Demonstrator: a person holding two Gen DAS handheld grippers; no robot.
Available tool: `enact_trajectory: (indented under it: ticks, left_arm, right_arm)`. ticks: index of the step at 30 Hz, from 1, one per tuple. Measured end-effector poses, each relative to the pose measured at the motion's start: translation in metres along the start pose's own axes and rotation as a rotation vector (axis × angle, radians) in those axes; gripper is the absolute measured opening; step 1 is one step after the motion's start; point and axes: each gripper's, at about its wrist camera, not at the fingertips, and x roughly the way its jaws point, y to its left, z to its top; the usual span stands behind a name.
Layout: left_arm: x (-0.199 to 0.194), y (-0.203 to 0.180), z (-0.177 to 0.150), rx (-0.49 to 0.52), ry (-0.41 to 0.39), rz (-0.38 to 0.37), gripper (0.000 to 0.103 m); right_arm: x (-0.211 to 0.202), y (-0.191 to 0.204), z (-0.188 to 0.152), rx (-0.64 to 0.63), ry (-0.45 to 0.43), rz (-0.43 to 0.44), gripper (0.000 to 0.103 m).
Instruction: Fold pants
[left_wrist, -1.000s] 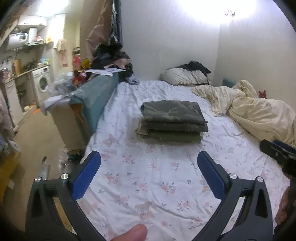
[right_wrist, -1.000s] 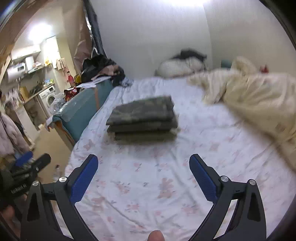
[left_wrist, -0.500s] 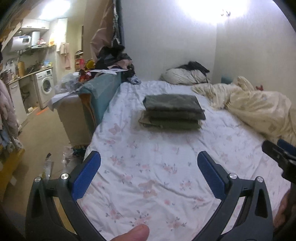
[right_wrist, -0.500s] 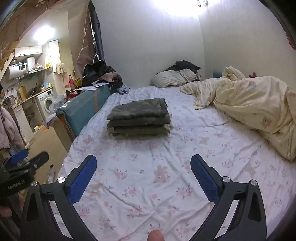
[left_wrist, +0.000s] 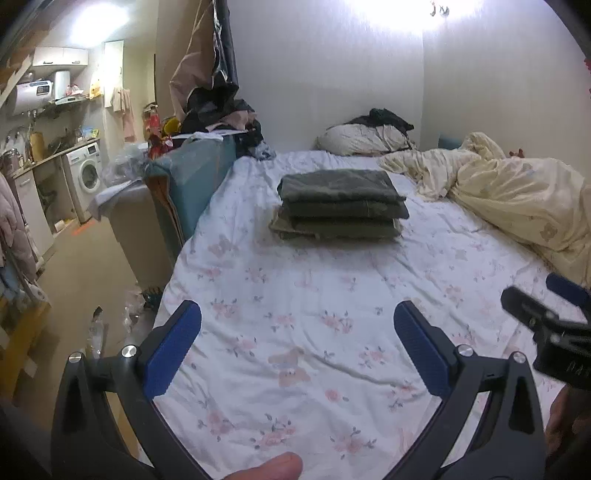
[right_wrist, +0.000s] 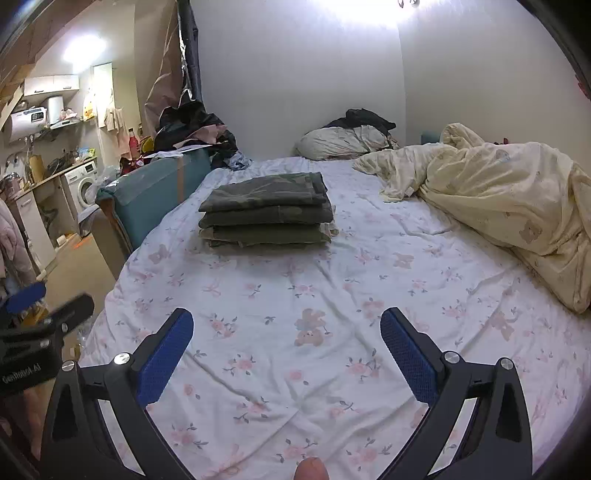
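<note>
Pants: the dark olive pants (left_wrist: 340, 206) lie folded in a neat stack on the bed (left_wrist: 295, 332), toward its left half, well ahead of both tongs; nothing touches them. The stack looks the same as in the earlier frames.
Left tongs: the left tongs (left_wrist: 297, 325) are spread wide with nothing between the blue pads, held over the near end of the bed. Their opening matches a second ago.
Right tongs: the right tongs (right_wrist: 286, 328) are likewise spread wide and empty, over the flowered sheet. The opening has not changed.
Change in view: from the left wrist, the stack sat closer and lower in the picture a second ago; now it lies farther off, so the camera has drawn back from it. From the right wrist, the picture was blurred a second ago and is sharp now, and the stack also looks a little farther away.
Other tongs seen: the right tongs show at the right edge of the left-wrist view (left_wrist: 554, 332); the left tongs show at the left edge of the right-wrist view (right_wrist: 37, 325).
Bedding: a crumpled cream duvet (right_wrist: 498, 206) lies along the right side of the bed, apart from the pants; a pillow (left_wrist: 362, 138) lies at the far end.
Thumb: a fingertip (left_wrist: 269, 467) shows at the bottom edge of the left-wrist view.
</note>
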Motion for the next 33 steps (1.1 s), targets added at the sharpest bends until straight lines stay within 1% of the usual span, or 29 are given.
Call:
enact_trajectory:
  ticks: [4, 7, 15, 33]
  left_arm:
    - [0.0041, 0.0030, 0.0005, -0.015, 0.011, 0.012, 0.103]
    - [0.0058, 0.0019, 0.0000, -0.012, 0.019, 0.007, 0.103]
    - [0.0044, 0.0011, 0.0010, -0.008, 0.010, -0.005, 0.103]
    - [0.0034, 0.0010, 0.0003, -0.009, 0.013, -0.004, 0.103]
  right_arm:
    - [0.0024, -0.0001, -0.0018, 0.011, 0.017, 0.005, 0.103]
    - [0.0036, -0.0015, -0.0019, 0.014, 0.021, 0.002, 0.103]
    - [0.0034, -0.0021, -0.0023, 0.010, 0.020, -0.001, 0.103]
    - [0.0026, -0.0023, 0.0003, 0.017, 0.021, -0.002, 0.103]
